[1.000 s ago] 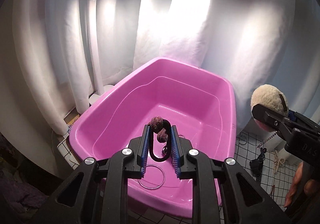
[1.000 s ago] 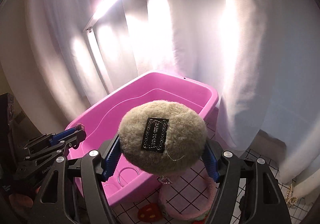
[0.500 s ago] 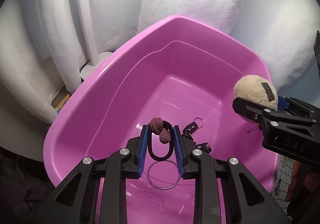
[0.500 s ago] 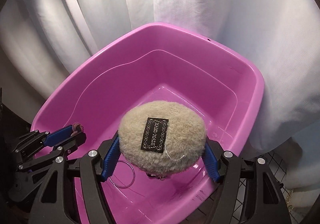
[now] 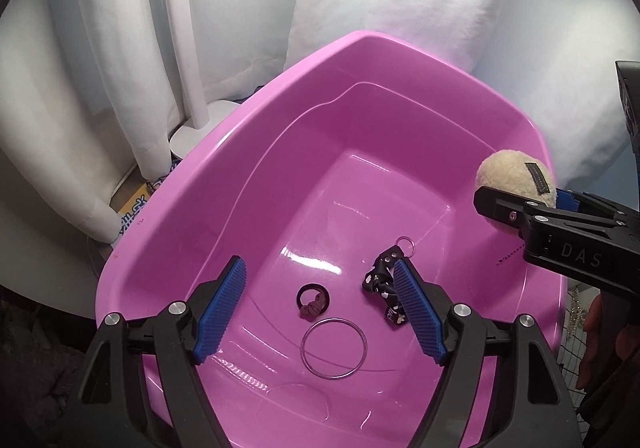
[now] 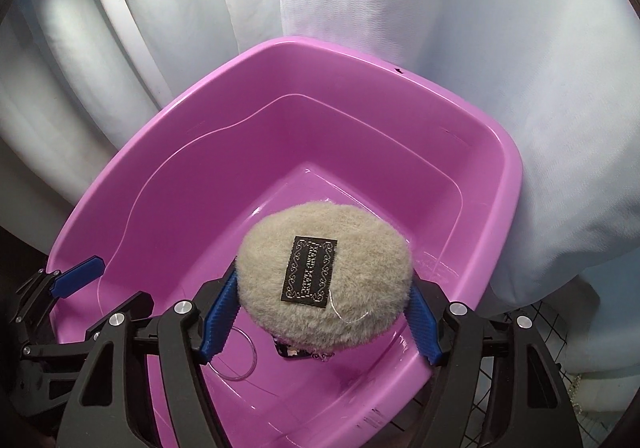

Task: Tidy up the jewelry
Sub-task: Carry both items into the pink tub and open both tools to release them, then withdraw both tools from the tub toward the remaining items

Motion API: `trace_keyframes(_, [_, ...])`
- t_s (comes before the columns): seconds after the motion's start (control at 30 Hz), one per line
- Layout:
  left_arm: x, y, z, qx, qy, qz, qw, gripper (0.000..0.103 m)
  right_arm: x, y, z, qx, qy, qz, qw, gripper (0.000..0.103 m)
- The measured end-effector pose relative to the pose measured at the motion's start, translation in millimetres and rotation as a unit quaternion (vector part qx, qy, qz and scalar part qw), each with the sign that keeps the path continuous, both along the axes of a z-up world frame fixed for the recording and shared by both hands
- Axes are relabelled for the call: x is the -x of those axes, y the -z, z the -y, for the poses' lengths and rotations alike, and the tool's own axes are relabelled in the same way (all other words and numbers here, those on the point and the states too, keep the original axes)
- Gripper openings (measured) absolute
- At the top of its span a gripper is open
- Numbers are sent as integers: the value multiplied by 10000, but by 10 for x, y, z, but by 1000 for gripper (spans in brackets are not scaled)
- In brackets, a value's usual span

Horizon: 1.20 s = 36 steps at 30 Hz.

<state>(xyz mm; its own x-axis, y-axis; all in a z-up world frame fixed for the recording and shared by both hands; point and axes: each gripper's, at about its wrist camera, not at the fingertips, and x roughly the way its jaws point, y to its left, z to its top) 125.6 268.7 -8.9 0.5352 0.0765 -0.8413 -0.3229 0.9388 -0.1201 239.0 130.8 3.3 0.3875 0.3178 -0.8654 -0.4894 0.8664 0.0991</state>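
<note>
Now my left tool (image 5: 320, 310) has just been opening, empty above the dark knotted hair tie (image 5: 313, 300) on the pink tub (image 5: 224, 184) floor, lower centre; my right tool (image 6: 323, 317) grips a fuzzy beige puff (image 6: 324, 276).

Pink tub (image 5: 192, 192) — on its floor a hair tie (image 5: 313, 300), thin ring (image 5: 334, 349), black keychain strap (image 5: 382, 280).

plush pouch (image 6: 324, 272) hides keychain (image 6: 298, 352), label unreadable

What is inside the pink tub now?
On the floor of the tub lie a black hair tie, a thin bangle and a black strap with a keyring. In the right wrist view a furry pouch covers most of them.
</note>
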Motion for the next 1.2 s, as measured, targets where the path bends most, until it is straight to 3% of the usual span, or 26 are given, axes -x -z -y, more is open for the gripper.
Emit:
trace_keyframes(0.67, [65, -88, 20, -202, -12, 76, 9998, 77, -99, -64, 23, -111, -3, -3, 9999, 79])
trace_keyframes(1.2, [305, -255, 151, -320, -58, 301, 9990, 77, 310, -241, 164, -259, -43, 247, 9994, 79])
